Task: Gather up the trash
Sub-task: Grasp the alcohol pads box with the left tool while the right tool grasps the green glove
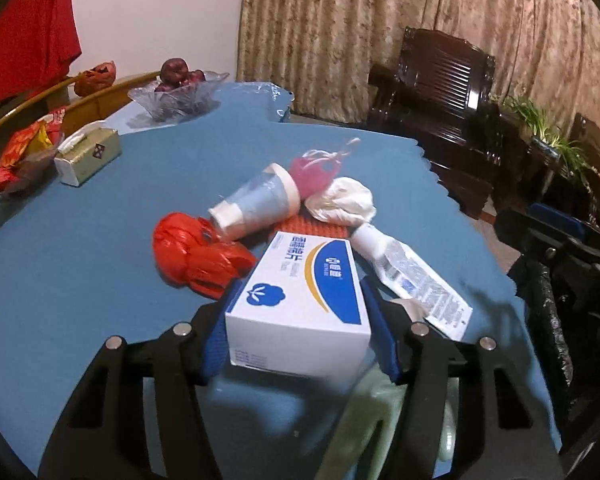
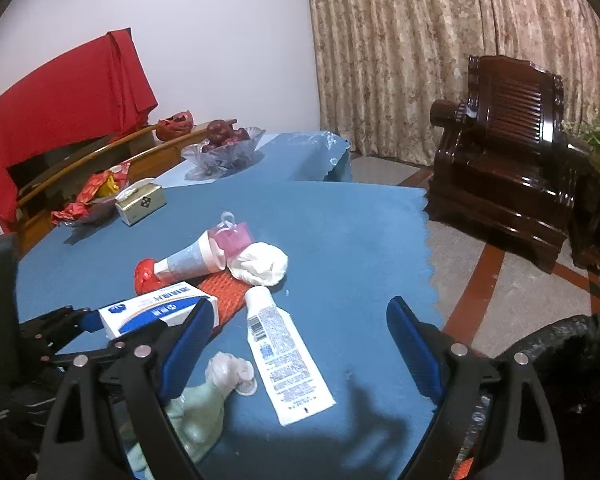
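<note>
A white and blue box (image 1: 300, 300) sits between the blue pads of my left gripper (image 1: 300, 320), which is shut on it; it also shows in the right wrist view (image 2: 156, 312). Trash lies on the blue tablecloth (image 1: 80, 260): a red plastic bag (image 1: 192, 256), a paper cup (image 1: 256, 204), a pink item (image 1: 314, 174), a white wad (image 1: 342, 200), an orange net (image 2: 224, 296) and a white tube (image 2: 284, 356). My right gripper (image 2: 300, 348) is open above the tube. A pale green bag (image 2: 204, 404) lies by its left finger.
A tissue box (image 1: 88, 156), a snack dish (image 1: 16, 164) and a glass fruit bowl (image 1: 176, 96) stand at the table's far left. A black trash bag (image 2: 572, 364) hangs off the table's right edge. Dark wooden armchairs (image 2: 508, 152) stand by the curtain.
</note>
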Demonstrator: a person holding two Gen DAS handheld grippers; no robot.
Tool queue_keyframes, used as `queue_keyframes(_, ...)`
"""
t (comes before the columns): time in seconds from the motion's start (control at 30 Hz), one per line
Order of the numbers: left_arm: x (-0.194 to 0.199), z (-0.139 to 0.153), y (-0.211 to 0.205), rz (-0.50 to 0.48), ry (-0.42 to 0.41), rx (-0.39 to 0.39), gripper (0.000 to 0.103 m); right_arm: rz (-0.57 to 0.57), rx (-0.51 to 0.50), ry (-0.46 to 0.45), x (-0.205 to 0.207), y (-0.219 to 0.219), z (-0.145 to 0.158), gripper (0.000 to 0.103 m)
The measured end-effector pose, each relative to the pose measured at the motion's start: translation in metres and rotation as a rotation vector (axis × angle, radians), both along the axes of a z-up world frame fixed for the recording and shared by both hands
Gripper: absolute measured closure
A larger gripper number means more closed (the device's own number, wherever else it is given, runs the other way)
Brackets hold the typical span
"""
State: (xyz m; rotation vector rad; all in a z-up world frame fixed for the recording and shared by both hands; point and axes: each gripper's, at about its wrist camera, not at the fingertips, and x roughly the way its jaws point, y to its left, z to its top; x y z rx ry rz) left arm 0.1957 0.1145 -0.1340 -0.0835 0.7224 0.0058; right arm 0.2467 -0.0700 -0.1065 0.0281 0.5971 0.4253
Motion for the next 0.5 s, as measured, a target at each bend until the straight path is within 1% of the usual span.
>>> queue_keyframes(0.2, 0.002, -0.013, 0.007, -0.002, 0.064, -0.01, 0.045, 0.003, 0.001, 0.047, 0.005, 0.01, -0.013, 0.018)
queue_keyframes(0.23, 0.002, -0.015, 0.008, -0.001, 0.07, -0.012, 0.044, 0.003, -0.004, 0.049, 0.005, 0.011, -0.014, 0.018)
queue_keyframes(0.27, 0.002, -0.017, 0.009, 0.0, 0.075, -0.012, 0.039, 0.003, -0.008, 0.051, 0.004, 0.011, -0.015, 0.018)
queue_keyframes(0.33, 0.006, -0.019, 0.01, 0.004, 0.08, -0.007, 0.036, 0.0, -0.009, 0.054, 0.004, 0.012, -0.017, 0.018)
queue_keyframes(0.43, 0.016, -0.024, 0.009, 0.003, 0.106, 0.007, 0.036, -0.005, -0.011, 0.058, 0.005, 0.01, -0.018, 0.018)
queue_keyframes(0.5, 0.02, -0.029, 0.01, 0.003, 0.123, 0.001, 0.04, -0.005, -0.012, 0.057, 0.005, 0.01, -0.017, 0.018)
